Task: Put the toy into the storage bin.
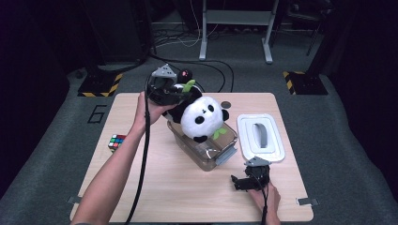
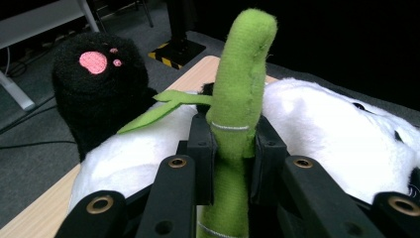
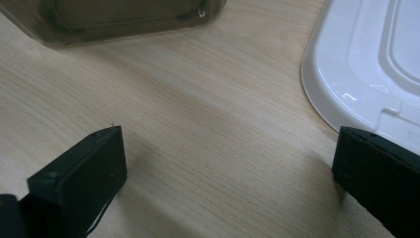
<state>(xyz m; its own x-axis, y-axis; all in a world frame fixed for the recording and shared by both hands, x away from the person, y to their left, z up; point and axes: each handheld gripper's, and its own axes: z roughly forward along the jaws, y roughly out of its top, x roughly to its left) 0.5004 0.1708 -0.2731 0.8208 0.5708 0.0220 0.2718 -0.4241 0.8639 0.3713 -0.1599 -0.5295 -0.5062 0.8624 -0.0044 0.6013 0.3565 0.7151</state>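
The right gripper [image 1: 238,182] is resting on the table [image 1: 178,187] with its jaws spread wide, near the white lid [image 1: 260,137]. Farther back, the left gripper [image 1: 180,92] is pinching the green stalk [image 2: 237,114] of the panda toy [image 1: 202,118], which is hanging over the clear box [image 1: 206,150].

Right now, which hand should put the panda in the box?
The left. The left gripper is already shut on the panda's green bamboo stalk, holding the panda above the clear box. The right gripper rests open on the table, holding nothing.
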